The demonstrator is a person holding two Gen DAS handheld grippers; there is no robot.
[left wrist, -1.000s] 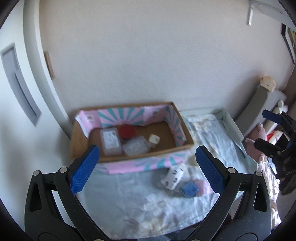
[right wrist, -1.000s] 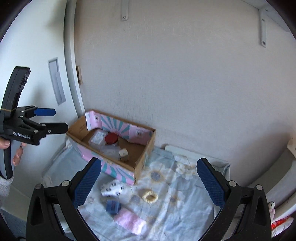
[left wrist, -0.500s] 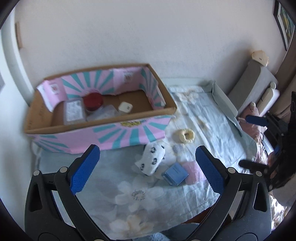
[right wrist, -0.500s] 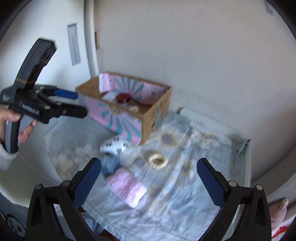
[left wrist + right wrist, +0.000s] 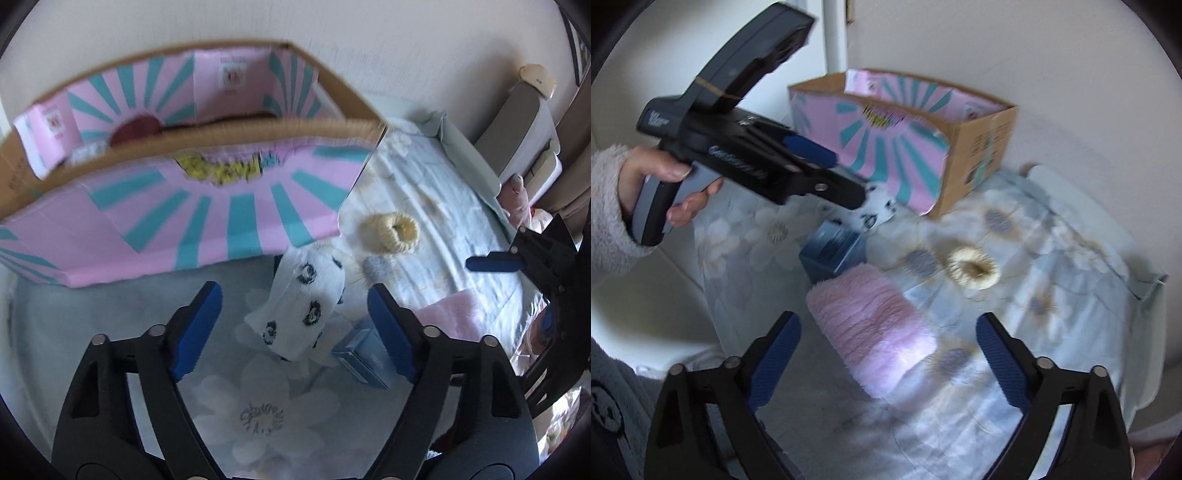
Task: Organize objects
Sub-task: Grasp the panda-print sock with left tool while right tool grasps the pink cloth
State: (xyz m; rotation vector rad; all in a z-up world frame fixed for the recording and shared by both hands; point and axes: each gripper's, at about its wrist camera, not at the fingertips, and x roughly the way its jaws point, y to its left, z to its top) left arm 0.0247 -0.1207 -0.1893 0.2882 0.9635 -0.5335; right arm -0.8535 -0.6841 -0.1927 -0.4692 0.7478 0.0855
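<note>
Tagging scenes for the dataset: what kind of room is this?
Likely a home bedroom: a floral bedsheet covers the surface, soft items like a panda-print sock lie on it, and a cardboard box stands against the wall.

My left gripper (image 5: 295, 321) is wide open and points down. My left hand (image 5: 670, 188) holds its grey handle, with fingers curled around it. My right gripper (image 5: 888, 354) is wide open too, pointing down.

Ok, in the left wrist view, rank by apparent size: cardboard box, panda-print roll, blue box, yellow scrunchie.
1. cardboard box
2. panda-print roll
3. blue box and yellow scrunchie: look alike; the blue box is partly hidden by a finger.
</note>
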